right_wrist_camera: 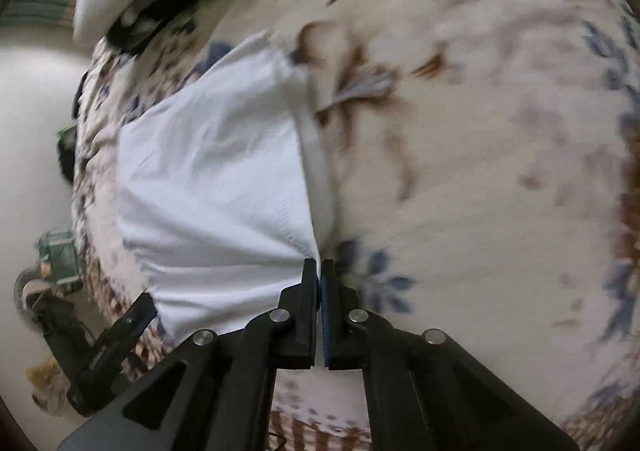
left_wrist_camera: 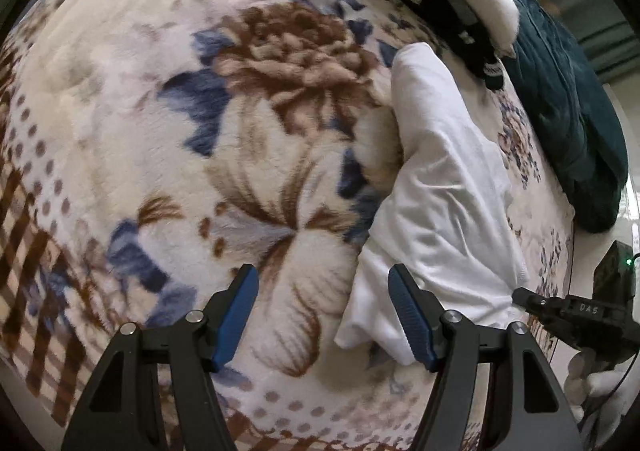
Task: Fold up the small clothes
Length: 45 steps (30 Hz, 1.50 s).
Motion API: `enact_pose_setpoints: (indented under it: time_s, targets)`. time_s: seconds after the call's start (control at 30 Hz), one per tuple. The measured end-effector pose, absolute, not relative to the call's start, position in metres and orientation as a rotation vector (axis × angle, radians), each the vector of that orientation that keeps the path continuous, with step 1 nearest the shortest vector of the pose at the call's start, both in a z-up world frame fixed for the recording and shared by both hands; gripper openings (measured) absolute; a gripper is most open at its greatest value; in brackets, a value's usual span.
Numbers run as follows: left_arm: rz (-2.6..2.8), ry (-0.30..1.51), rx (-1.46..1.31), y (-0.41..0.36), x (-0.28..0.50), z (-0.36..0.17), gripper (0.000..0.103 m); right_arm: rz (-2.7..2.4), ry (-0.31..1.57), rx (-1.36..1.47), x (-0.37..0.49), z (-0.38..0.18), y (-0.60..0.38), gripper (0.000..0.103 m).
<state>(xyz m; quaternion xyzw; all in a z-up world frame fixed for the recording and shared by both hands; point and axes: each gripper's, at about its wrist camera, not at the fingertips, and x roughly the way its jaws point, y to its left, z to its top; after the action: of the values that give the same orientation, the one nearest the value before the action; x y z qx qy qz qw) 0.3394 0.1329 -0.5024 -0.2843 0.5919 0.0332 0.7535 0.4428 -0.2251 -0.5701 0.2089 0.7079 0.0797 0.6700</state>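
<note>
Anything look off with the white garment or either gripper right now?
Nothing damaged. The white garment lies bunched and wrinkled on the floral blanket, not flat. The right hand-held gripper is shut on one edge; the left hand-held gripper is open, one finger over the cloth, gripping nothing.

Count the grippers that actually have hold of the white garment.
1. The right gripper is shut on the white garment at its hem corner. The left gripper hangs open above the garment's near edge, gripping nothing.
</note>
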Motion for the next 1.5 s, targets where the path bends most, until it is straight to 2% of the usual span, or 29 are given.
enact_pose_setpoints:
  time_s: [0.07,0.13,0.17,0.2,0.3,0.37,0.4,0.47,0.67,0.8,0.83,0.9,1.0,1.1,1.17,1.2,1.3,1.33,1.4,1.43,1.47,1.5]
  targets:
    - [0.064,1.291,-0.602,0.129,0.344,-0.501,0.065,0.193,1.636,0.470,0.439,-0.566,-0.226,0.004]
    - [0.055,1.290,-0.599,0.125,0.347,-0.501,0.065,0.219,1.652,0.494,0.432,-0.563,-0.223,0.012]
    - [0.053,1.290,-0.602,0.124,0.348,-0.502,0.065,0.234,1.669,0.506,0.429,-0.564,-0.220,0.034]
    - [0.051,1.291,-0.604,0.123,0.348,-0.503,0.065,0.243,1.680,0.522,0.428,-0.565,-0.216,0.047]
    - [0.045,1.295,-0.605,0.119,0.350,-0.505,0.065,0.261,1.732,0.566,0.422,-0.578,-0.200,0.047]
    - [0.042,1.301,-0.603,0.116,0.350,-0.506,0.065,0.228,1.773,0.480,0.415,-0.589,-0.186,0.044]
    - [0.036,1.303,-0.609,0.115,0.350,-0.507,0.065,0.232,1.772,0.450,0.411,-0.590,-0.183,0.035]
    - [0.033,1.307,-0.608,0.114,0.350,-0.507,0.065,0.202,1.775,0.307,0.400,-0.590,-0.181,0.025]
    - [-0.020,1.305,-0.654,0.109,0.353,-0.509,0.065,0.088,1.734,0.064,0.393,-0.581,-0.198,0.024]
    - [-0.092,1.343,-0.765,0.103,0.359,-0.532,0.065,0.171,1.713,0.318,0.391,-0.571,-0.208,0.025]
    - [-0.092,1.347,-0.789,0.103,0.360,-0.538,0.065,0.207,1.720,0.368,0.390,-0.571,-0.206,0.028]
    - [-0.094,1.308,-0.840,0.109,0.360,-0.542,0.065,0.265,1.742,0.402,0.387,-0.576,-0.197,0.039]
    - [-0.109,1.278,-0.865,0.115,0.357,-0.538,0.049,0.330,1.774,0.347,0.382,-0.588,-0.176,0.042]
    - [-0.123,1.291,-0.882,0.121,0.353,-0.538,0.049,0.332,1.771,0.349,0.384,-0.604,-0.161,0.042]
    - [-0.130,1.313,-0.919,0.127,0.352,-0.539,0.054,0.213,1.760,0.239,0.387,-0.616,-0.162,0.042]
    - [-0.123,1.331,-0.939,0.134,0.351,-0.539,0.063,0.154,1.763,0.221,0.387,-0.618,-0.168,0.042]
    - [-0.115,1.302,-0.969,0.159,0.360,-0.519,0.066,0.121,1.736,0.443,0.378,-0.609,-0.187,0.043]
    - [-0.125,1.282,-0.972,0.165,0.367,-0.513,0.074,0.125,1.726,0.515,0.371,-0.606,-0.191,0.044]
    - [-0.148,1.241,-0.955,0.176,0.393,-0.501,0.081,0.143,1.670,0.674,0.353,-0.598,-0.195,0.059]
    - [-0.165,1.232,-0.942,0.178,0.408,-0.500,0.081,0.161,1.633,0.737,0.346,-0.596,-0.194,0.065]
    - [-0.201,1.229,-0.930,0.180,0.431,-0.501,0.081,0.177,1.602,0.795,0.340,-0.596,-0.191,0.076]
    - [-0.226,1.239,-0.913,0.179,0.450,-0.506,0.081,0.191,1.582,0.849,0.335,-0.598,-0.192,0.081]
